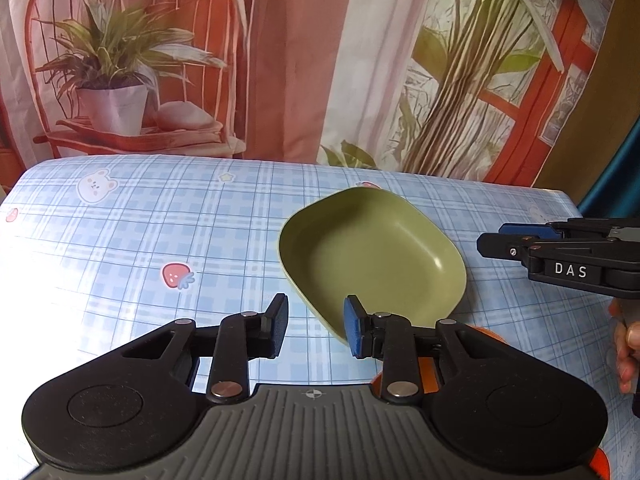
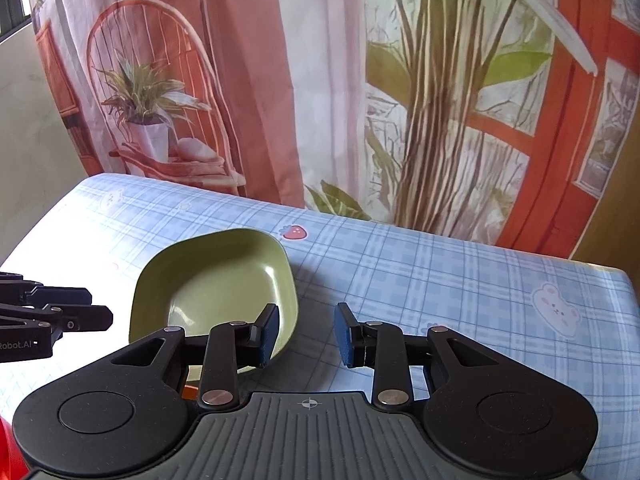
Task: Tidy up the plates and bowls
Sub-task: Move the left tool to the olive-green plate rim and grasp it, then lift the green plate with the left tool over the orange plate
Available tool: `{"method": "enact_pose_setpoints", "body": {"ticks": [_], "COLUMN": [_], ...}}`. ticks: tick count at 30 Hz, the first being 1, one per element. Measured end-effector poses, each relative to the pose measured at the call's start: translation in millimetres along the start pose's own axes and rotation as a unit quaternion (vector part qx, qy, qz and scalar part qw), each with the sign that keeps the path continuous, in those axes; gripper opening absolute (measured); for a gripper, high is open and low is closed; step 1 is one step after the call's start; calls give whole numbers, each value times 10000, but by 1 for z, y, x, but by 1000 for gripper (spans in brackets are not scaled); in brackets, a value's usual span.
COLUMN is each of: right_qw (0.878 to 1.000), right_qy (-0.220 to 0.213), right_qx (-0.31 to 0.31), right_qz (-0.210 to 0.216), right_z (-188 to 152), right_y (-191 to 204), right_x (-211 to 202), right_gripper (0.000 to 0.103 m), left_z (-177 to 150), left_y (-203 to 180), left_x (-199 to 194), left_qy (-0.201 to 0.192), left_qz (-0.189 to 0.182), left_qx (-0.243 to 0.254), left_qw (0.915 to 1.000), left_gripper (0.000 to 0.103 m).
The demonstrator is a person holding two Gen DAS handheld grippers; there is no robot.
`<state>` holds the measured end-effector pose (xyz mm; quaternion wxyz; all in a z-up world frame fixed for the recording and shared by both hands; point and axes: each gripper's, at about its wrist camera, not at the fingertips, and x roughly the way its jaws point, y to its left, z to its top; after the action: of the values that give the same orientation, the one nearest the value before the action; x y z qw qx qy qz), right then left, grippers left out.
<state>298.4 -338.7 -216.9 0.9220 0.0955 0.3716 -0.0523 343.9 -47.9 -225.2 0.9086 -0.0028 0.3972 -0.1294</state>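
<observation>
I count one green dish on the table, and two grippers over it. There is also a sliver of something orange under my left gripper's right arm; I cannot tell what it is.

From the left wrist view, my left gripper has its jaws apart with nothing between them. The green dish lies just ahead and to the right of the gap, and its near corner passes behind the right finger. Further right, my right gripper comes in from the picture's edge, beside the dish.

From the right wrist view, the dish sits left of the gap. The right gripper's jaws are apart too, with only tablecloth between them.
</observation>
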Motion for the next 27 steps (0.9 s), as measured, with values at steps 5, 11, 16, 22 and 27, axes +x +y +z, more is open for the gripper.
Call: {"method": "enact_pose_setpoints", "body": {"ticks": [5, 11, 16, 22, 27], "right_qw": [9999, 9997, 9994, 9990, 9992], "right_qy": [89, 248, 312, 428, 367], "right_qx": [-63, -76, -116, -27, 44], "right_qz": [-58, -24, 16, 91, 182], "right_z": [1, 1, -2, -6, -9], "right_y": [2, 1, 4, 3, 5], "right_x": [21, 43, 52, 60, 57], "right_gripper": [29, 28, 25, 14, 8], "left_z": [-1, -3, -3, -1, -3], "left_y": [2, 0, 2, 3, 1], "left_x": [15, 27, 33, 32, 31], "left_qy": [89, 214, 269, 234, 200], "left_qz": [-33, -140, -281, -327, -283], "left_qx": [-30, 98, -1, -59, -8], "left_qw": [10000, 9996, 9992, 9992, 9994], "left_gripper": [32, 32, 20, 19, 18]}}
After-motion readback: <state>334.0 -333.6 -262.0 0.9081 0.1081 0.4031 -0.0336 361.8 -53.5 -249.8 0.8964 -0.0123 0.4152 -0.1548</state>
